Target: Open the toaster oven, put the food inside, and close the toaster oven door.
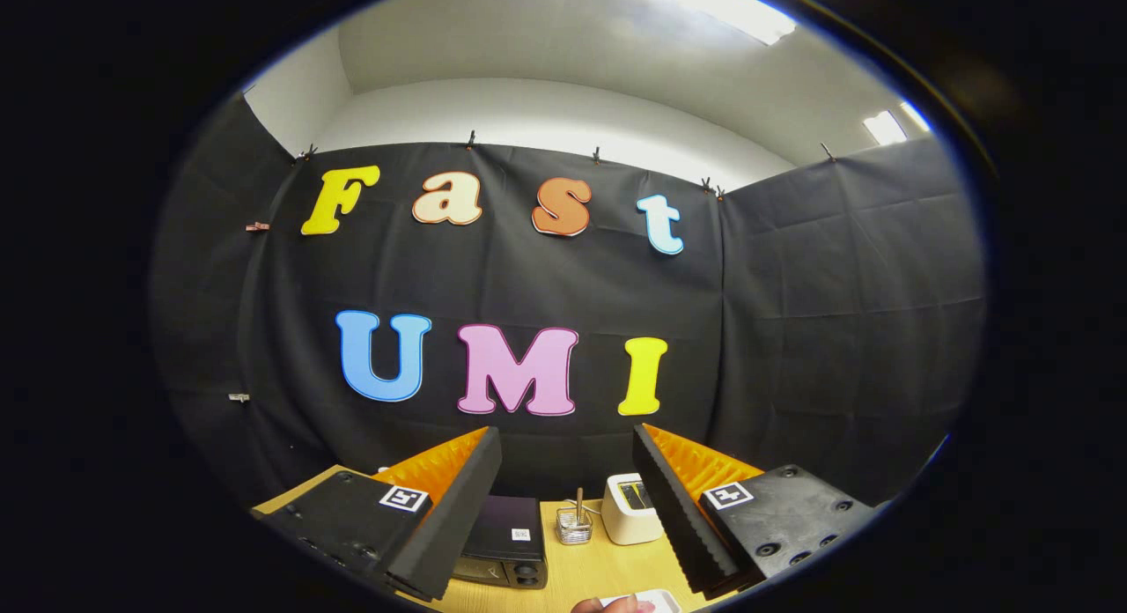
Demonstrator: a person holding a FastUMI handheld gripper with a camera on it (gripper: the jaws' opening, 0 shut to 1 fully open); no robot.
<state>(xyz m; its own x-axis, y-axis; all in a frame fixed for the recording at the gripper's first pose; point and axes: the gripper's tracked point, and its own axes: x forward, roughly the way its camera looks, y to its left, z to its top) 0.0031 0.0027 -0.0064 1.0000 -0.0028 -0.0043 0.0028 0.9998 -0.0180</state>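
Wooden table [599, 569]: toaster oven [504, 542], fingers [563, 507] apart.

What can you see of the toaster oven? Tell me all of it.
The toaster oven is a dark, boxy appliance standing upright on the wooden table, beyond the open gripper, partly hidden by one finger. A small white label sits on its top; round knobs show low on its front. Its door state cannot be told. Nothing grips it.

The tongs [565, 472] gape empty above the table [607, 573], toaster oven [504, 542] ahead between them.
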